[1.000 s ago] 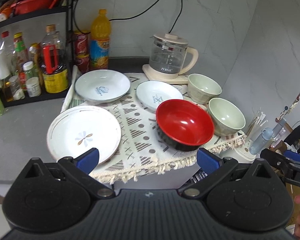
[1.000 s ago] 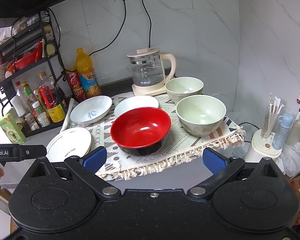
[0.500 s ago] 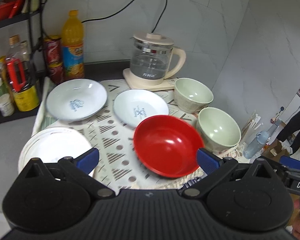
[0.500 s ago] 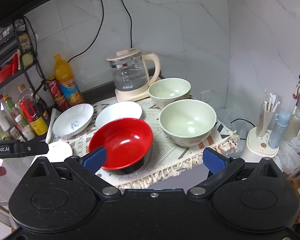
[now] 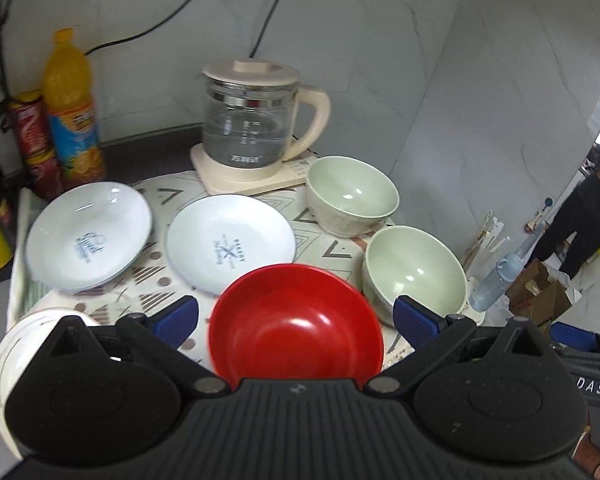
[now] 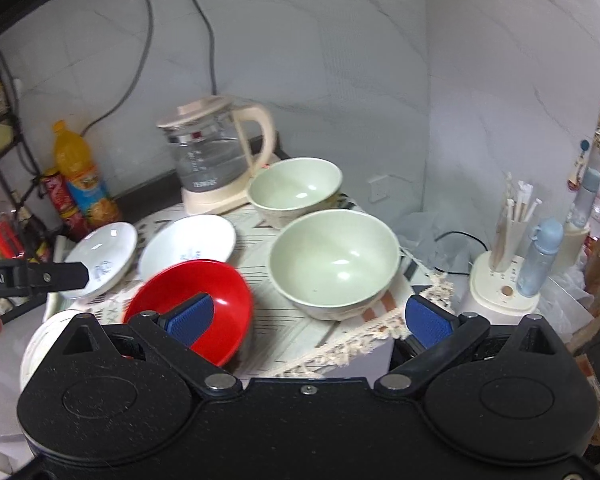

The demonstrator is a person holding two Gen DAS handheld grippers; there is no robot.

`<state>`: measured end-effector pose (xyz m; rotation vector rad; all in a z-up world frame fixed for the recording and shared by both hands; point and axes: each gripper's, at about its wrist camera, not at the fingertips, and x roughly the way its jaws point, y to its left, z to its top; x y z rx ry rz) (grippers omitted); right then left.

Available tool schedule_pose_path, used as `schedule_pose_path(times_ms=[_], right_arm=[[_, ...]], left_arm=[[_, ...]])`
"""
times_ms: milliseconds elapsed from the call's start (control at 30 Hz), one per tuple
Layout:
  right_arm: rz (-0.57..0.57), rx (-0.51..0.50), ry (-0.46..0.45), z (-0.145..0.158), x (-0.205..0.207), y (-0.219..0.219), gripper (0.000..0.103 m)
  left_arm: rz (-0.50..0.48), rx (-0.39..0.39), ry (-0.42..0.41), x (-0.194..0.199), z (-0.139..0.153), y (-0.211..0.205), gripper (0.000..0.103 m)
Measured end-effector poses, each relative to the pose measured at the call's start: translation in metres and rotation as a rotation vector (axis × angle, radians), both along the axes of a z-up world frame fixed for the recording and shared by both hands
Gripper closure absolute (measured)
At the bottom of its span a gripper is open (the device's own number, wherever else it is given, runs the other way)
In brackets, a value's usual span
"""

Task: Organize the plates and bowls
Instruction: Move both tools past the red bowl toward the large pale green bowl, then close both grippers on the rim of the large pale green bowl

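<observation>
A red bowl (image 5: 296, 320) sits at the front of a patterned mat (image 5: 324, 248); it also shows in the right wrist view (image 6: 220, 288). Two pale green bowls, near (image 5: 414, 270) (image 6: 334, 258) and far (image 5: 352, 196) (image 6: 294, 190), stand to its right. Two white plates (image 5: 230, 240) (image 5: 86, 236) lie behind it, and a third white plate (image 5: 28, 332) lies front left. My left gripper (image 5: 296, 316) is open, its jaws either side of the red bowl. My right gripper (image 6: 310, 320) is open in front of the near green bowl.
A glass kettle (image 5: 256, 128) stands at the back of the mat. An orange drink bottle (image 5: 72, 108) and red cans (image 5: 34, 140) stand at the back left. A chopstick holder (image 6: 504, 272) and a blue bottle (image 6: 540, 258) stand right of the table.
Both grippers have moved forward and to the right. The red bowl now lies between the left gripper's open fingers; the near green bowl now fills the middle of the right wrist view.
</observation>
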<state>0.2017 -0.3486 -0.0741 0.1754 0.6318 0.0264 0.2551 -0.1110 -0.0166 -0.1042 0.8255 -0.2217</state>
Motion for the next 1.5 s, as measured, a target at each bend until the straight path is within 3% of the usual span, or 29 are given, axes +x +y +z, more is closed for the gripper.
schedule_pose_path(times_ms=[600,800,933,1033,1300,1500], right_arm=[[-0.122,0.107,0.094,-0.032,0.053,-0.036,0.001],[-0.162,0.129,0.145,-0.046,0.078,-0.043,0.02],[-0.186,0.144,0.174,-0.055,0.094,-0.047,0.031],[-0.195,0.161,0.199,-0.062,0.104,-0.049,0.036],[-0.271,0.137,0.237,-0.08,0.126,-0.054,0.036],[-0.29,0.181,0.277,-0.093,0.137,-0.058,0.037]], left_arm=[[-0.164,-0.013,0.067,0.092,-0.034,-0.051,0.005],[-0.214,0.011,0.129,0.119,-0.053,-0.069,0.016],[-0.254,0.02,0.188,0.138,-0.068,-0.083,0.036],[-0.272,0.012,0.223,0.149,-0.078,-0.091,0.043],[-0.328,0.025,0.264,0.171,-0.095,-0.115,0.048],[-0.354,0.016,0.337,0.185,-0.113,-0.126,0.065]])
